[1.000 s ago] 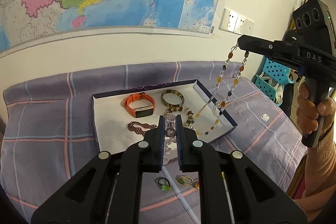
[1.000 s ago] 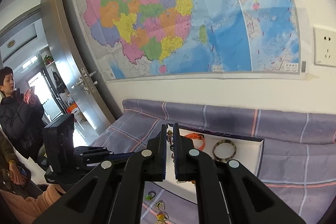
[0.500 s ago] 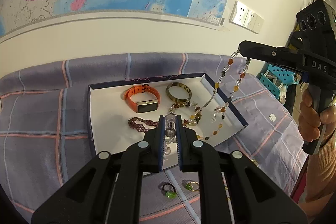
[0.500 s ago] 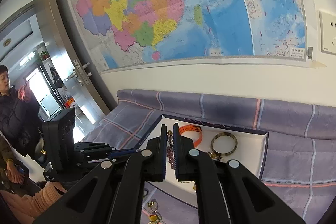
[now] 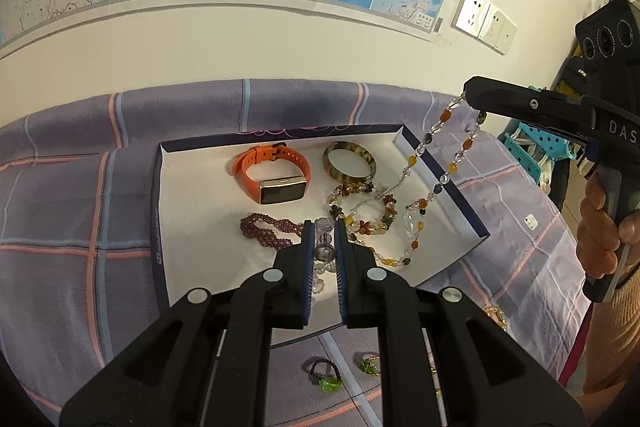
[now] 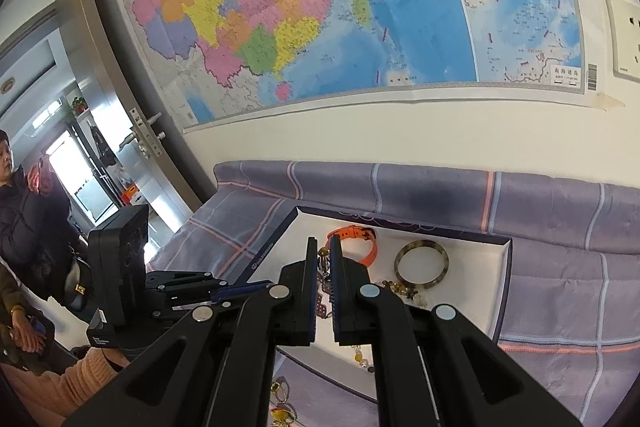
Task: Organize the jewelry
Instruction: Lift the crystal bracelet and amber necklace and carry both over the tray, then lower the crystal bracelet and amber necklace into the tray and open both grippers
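Note:
A shallow white tray [image 5: 192, 211] with a dark rim lies on the purple checked cloth. It holds an orange watch [image 5: 272, 175], a brown bangle [image 5: 349, 166], a purple bead bracelet [image 5: 266, 229] and flower-bead strands. My left gripper [image 5: 323, 231] is shut on a clear-bead strand [image 5: 324, 247] over the tray's front. My right gripper [image 6: 324, 251] is shut on a long amber-and-clear bead necklace [image 5: 436, 183], which hangs from its tip [image 5: 472, 95] with the lower end resting in the tray's right side.
Two green-stone rings [image 5: 326, 381] and a gold piece [image 5: 496, 315] lie on the cloth in front of the tray. A wall with a map stands behind. A blue basket [image 5: 532, 147] is at the right. A bystander [image 6: 20, 195] stands by the door.
Both grippers have come lower and closer to the tray. More of the necklace's lower end now lies in the tray.

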`<state>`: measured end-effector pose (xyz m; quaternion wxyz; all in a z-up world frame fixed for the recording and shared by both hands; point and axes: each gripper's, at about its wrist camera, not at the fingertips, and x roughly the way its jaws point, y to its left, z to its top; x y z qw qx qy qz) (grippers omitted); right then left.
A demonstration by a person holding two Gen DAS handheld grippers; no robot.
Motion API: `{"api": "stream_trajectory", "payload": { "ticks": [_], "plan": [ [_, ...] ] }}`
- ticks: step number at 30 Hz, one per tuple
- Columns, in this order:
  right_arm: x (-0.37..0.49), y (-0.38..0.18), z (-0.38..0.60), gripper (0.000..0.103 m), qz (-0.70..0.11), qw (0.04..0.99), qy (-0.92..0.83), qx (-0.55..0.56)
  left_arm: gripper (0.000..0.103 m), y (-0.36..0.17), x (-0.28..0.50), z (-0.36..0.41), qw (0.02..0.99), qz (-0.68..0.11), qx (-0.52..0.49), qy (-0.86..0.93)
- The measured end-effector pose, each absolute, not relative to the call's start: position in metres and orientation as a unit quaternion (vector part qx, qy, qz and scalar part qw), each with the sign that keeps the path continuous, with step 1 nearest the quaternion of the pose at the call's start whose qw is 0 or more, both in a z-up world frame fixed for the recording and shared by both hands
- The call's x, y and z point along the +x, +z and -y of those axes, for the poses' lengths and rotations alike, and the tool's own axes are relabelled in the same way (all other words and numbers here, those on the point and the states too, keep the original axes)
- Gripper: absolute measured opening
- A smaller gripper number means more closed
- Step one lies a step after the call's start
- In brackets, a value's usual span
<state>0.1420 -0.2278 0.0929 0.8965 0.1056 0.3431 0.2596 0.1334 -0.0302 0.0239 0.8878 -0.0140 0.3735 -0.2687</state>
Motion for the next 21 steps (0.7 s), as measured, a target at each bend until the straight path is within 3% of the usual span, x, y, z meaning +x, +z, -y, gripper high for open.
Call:
{"api": "stream_trajectory", "payload": {
  "ticks": [21],
  "plan": [
    [0.151, 0.076, 0.23, 0.004, -0.358, 0.894, 0.249, 0.101, 0.01, 0.013, 0.138, 0.04, 0.892, -0.377, 0.01, -0.25]
  ]
}}
